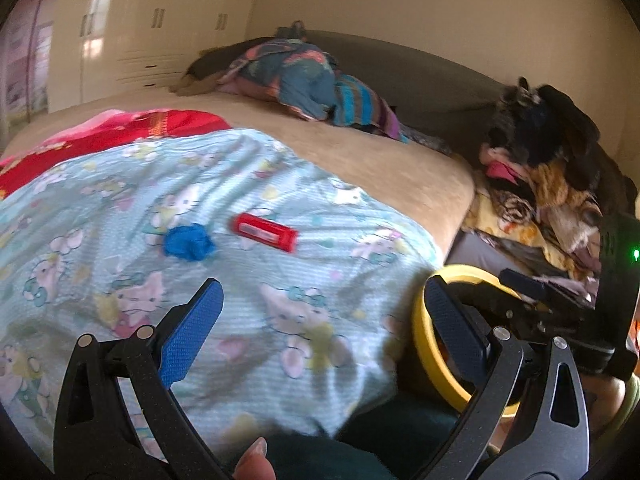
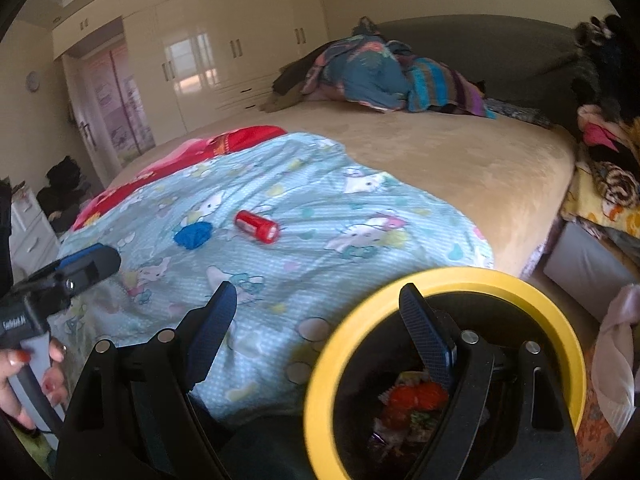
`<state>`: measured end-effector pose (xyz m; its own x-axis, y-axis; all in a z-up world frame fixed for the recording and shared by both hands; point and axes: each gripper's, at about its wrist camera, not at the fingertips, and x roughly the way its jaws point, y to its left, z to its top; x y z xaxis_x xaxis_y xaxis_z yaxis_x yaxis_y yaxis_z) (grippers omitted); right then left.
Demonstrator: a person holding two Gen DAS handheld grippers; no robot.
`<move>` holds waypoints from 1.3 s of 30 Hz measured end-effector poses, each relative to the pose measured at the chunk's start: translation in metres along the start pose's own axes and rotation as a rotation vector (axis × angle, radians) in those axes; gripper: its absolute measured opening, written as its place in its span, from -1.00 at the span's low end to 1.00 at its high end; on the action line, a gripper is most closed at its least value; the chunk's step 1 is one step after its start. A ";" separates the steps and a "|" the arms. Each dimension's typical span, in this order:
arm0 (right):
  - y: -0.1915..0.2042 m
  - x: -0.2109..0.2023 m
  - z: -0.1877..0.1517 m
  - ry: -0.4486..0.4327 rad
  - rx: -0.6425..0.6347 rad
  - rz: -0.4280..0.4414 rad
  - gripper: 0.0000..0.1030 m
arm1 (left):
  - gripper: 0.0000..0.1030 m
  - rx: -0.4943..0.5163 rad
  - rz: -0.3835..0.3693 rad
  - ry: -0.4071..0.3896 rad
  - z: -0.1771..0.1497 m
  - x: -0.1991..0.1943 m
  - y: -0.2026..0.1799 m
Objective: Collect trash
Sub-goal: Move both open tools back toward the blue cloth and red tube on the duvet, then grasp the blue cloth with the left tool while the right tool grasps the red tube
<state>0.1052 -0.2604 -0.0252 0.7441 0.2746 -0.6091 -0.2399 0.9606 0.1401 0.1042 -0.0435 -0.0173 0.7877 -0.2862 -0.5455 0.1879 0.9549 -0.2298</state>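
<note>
While both my tools hang over the near edge of the bed [image 2: 460, 168], I see the left hand-held gripper [image 1: 320, 312] with its blue pads spread wide and nothing between them, above the pale blue cartoon-print sheet [image 1: 240, 300]. The right hand-held gripper [image 2: 316, 312] is likewise spread and empty; its right pad reaches over the mouth of the yellow-rimmed bin [image 2: 500, 280], its left pad over the sheet. The bin stands at the foot of the bed, just beside the sheet's hanging edge, and holds some crumpled rubbish, red and mixed, too blurred for me to name. On the sheet, well ahead of both tools, lie two pieces of trash: a red can [image 2: 257, 226] on its side and, just to its left and slightly apart, a crumpled blue wad [image 2: 193, 235]. From the left wrist view the same can [image 1: 265, 232] and wad [image 1: 188, 241] sit near the middle of the sheet. A red blanket [image 2: 224, 144] lies beyond the sheet, and a heap of coloured bedding [image 2: 384, 76] rests at the head end.
</note>
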 end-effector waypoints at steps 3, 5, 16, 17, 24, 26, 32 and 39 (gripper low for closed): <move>0.013 0.017 0.004 0.022 -0.034 0.019 0.57 | 0.80 -0.035 0.029 -0.007 0.003 0.001 0.019; 0.021 0.027 0.008 0.032 -0.055 0.024 0.57 | 0.80 -0.063 0.052 -0.009 0.003 0.002 0.033; 0.061 0.127 0.039 0.138 -0.200 0.034 0.57 | 0.80 -0.164 0.161 -0.015 0.006 0.012 0.100; 0.064 0.139 0.041 0.152 -0.216 0.033 0.57 | 0.80 -0.174 0.167 -0.007 0.006 0.015 0.106; 0.075 0.197 0.053 0.226 -0.231 0.029 0.57 | 0.80 -0.201 0.183 0.047 0.007 0.041 0.130; 0.075 0.211 0.058 0.241 -0.223 0.023 0.56 | 0.80 -0.195 0.177 0.063 0.009 0.051 0.133; 0.080 0.242 0.066 0.267 -0.256 0.012 0.42 | 0.80 -0.194 0.149 0.119 0.016 0.085 0.141; 0.079 0.281 0.067 0.350 -0.253 0.020 0.17 | 0.73 -0.196 0.152 0.169 0.019 0.117 0.145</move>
<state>0.3375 -0.1048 -0.1332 0.4916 0.2199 -0.8426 -0.4298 0.9028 -0.0152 0.2348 0.0633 -0.0995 0.6865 -0.1660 -0.7080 -0.0542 0.9592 -0.2775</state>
